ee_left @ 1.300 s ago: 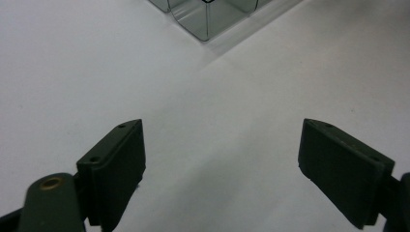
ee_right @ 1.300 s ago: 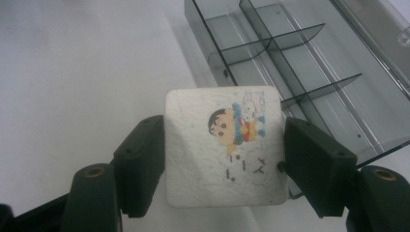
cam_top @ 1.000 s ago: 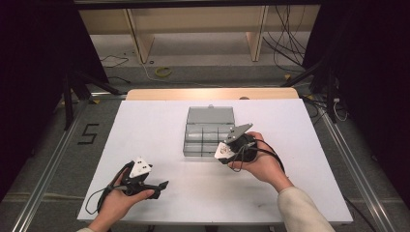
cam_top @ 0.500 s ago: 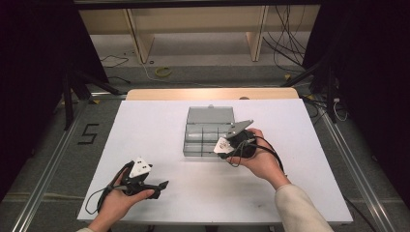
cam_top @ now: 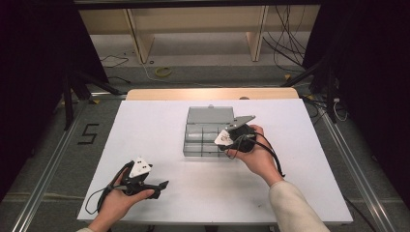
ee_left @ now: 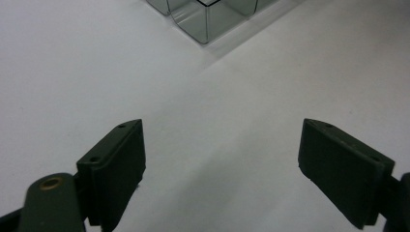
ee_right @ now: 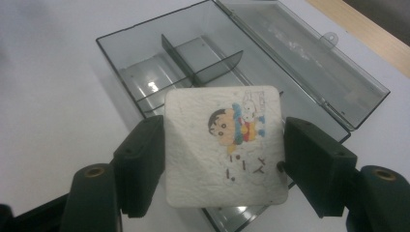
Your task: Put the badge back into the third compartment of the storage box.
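Gripping a cartoon-printed white square (ee_right: 225, 145) — right gripper (ee_right: 225, 166) over clear box (ee_right: 145, 72).

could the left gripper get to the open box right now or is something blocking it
Probably yes. The left gripper is open and empty, with bare white table between it and the clear box's near corner. The right gripper, holding the square tablet, occupies the box's other side.

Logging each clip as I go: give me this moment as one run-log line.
right gripper: shut on white square pad, over open clear box | left gripper: open, empty, near table front
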Action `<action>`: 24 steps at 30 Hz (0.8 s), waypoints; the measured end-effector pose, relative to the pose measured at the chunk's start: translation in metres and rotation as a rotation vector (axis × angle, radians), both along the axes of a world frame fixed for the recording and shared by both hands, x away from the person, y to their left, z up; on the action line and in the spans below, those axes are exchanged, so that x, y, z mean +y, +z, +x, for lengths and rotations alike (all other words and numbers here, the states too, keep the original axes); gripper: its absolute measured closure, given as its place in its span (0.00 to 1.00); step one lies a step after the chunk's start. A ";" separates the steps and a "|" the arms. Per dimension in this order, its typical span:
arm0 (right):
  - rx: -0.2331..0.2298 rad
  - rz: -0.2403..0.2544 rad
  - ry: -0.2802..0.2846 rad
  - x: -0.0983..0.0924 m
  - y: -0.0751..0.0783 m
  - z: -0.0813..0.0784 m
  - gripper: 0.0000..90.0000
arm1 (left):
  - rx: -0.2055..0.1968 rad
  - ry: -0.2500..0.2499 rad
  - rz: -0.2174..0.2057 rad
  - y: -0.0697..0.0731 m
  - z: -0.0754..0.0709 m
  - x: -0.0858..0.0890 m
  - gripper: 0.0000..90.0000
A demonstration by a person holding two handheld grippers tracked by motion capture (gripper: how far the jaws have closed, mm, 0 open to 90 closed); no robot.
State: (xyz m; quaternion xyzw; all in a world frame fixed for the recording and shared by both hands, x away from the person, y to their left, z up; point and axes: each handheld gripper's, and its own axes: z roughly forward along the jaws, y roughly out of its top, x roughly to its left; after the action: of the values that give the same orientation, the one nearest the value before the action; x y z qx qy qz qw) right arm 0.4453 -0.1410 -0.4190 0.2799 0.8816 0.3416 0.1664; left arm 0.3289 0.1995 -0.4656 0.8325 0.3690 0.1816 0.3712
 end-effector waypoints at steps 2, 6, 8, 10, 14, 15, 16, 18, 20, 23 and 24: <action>0.004 0.004 -0.017 0.002 -0.001 0.003 0.38 | 0.000 0.001 -0.002 0.000 0.000 0.000 0.18; 0.003 0.008 -0.048 0.004 -0.002 0.006 0.38 | -0.001 0.000 -0.001 0.000 0.000 0.000 0.18; 0.005 0.019 -0.068 0.005 -0.002 0.009 0.38 | -0.001 0.004 -0.006 0.000 0.000 0.000 0.18; 0.005 0.033 -0.099 0.007 -0.003 0.012 0.38 | 0.000 0.006 -0.008 0.000 0.000 0.000 0.18; 0.011 0.044 -0.142 0.008 -0.004 0.015 0.38 | 0.003 0.005 -0.007 0.000 0.000 0.001 0.18; 0.012 0.047 -0.155 0.008 -0.005 0.016 0.38 | 0.000 0.004 -0.006 0.000 0.000 0.001 0.18; 0.016 0.053 -0.167 0.009 -0.006 0.018 0.38 | 0.000 0.004 -0.005 0.000 0.000 0.000 0.18; 0.023 0.061 -0.185 0.010 -0.007 0.020 0.38 | -0.001 0.003 -0.006 0.000 0.000 0.000 0.18; 0.026 0.062 -0.200 0.011 -0.008 0.022 0.38 | 0.001 0.005 -0.009 0.000 0.000 0.000 0.18; 0.034 0.066 -0.208 0.012 -0.009 0.025 0.38 | 0.000 0.003 -0.008 0.000 0.000 0.000 0.18; 0.037 0.068 -0.210 0.013 -0.010 0.027 0.38 | 0.000 0.003 -0.008 0.000 0.000 0.000 0.18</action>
State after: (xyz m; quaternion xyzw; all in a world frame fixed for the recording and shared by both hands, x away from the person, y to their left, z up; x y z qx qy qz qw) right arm 0.4719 -0.1279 -0.4288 0.3823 0.8382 0.3470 0.1754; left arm 0.3293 0.1999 -0.4658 0.8305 0.3711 0.1808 0.3741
